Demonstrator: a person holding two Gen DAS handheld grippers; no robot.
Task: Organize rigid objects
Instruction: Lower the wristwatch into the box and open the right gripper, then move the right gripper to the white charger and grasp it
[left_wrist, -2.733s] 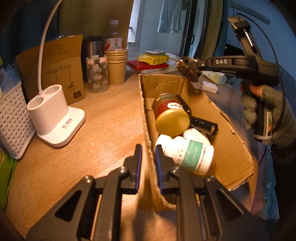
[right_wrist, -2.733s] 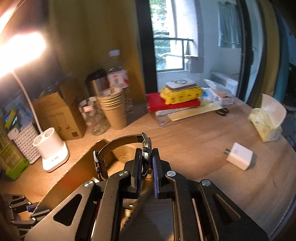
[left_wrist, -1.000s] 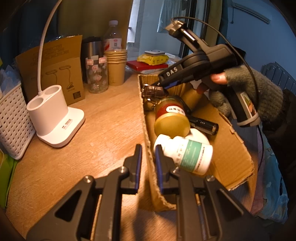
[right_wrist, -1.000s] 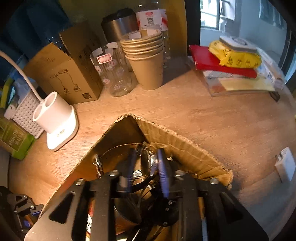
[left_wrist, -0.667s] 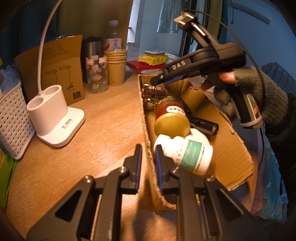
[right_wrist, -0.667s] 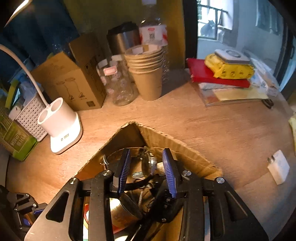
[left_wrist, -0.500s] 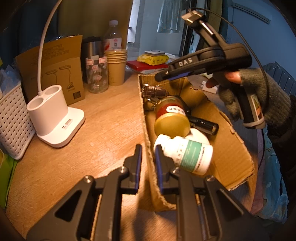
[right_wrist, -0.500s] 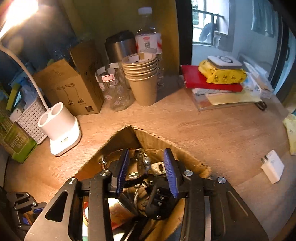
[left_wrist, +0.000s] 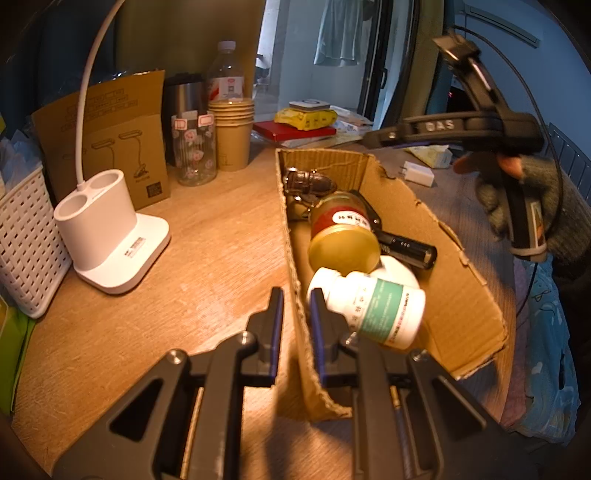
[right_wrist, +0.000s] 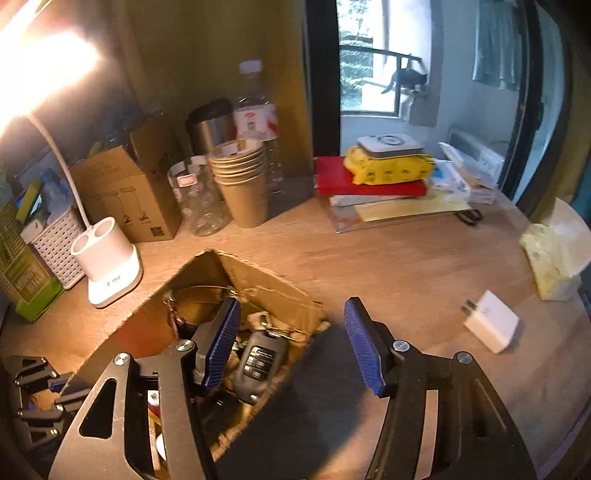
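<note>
Left wrist view: the left tongs (left_wrist: 295, 314) are closed on the near wall of the torn brown cardboard box (left_wrist: 461, 314), one pad outside and one inside, pinching the cardboard near the table's (left_wrist: 207, 266) front edge. Inside the box lie a white pill bottle with a green label (left_wrist: 373, 306) nearest the tongs, a red-labelled glass jar with a gold lid (left_wrist: 343, 236) on its side behind it, a black cylindrical flashlight (left_wrist: 406, 247) beside the jar, and a brown leather-strap wristwatch (left_wrist: 308, 182) in the far corner against the back wall. The right tongs (left_wrist: 373, 142), held by a hand in a grey fingerless glove (left_wrist: 524, 199), hang above the box's far right corner with nothing in them. From the right wrist view the right tongs (right_wrist: 291, 343) have blue pads and their jaws are opening, empty, over the box's rim; below the left pad sits a black car key fob (right_wrist: 256, 363), and the wristwatch lies curled in the corner. A white plug adapter (right_wrist: 491, 326) rests on the table right of the box, and a white lamp base (right_wrist: 107, 262) stands to its left.
</note>
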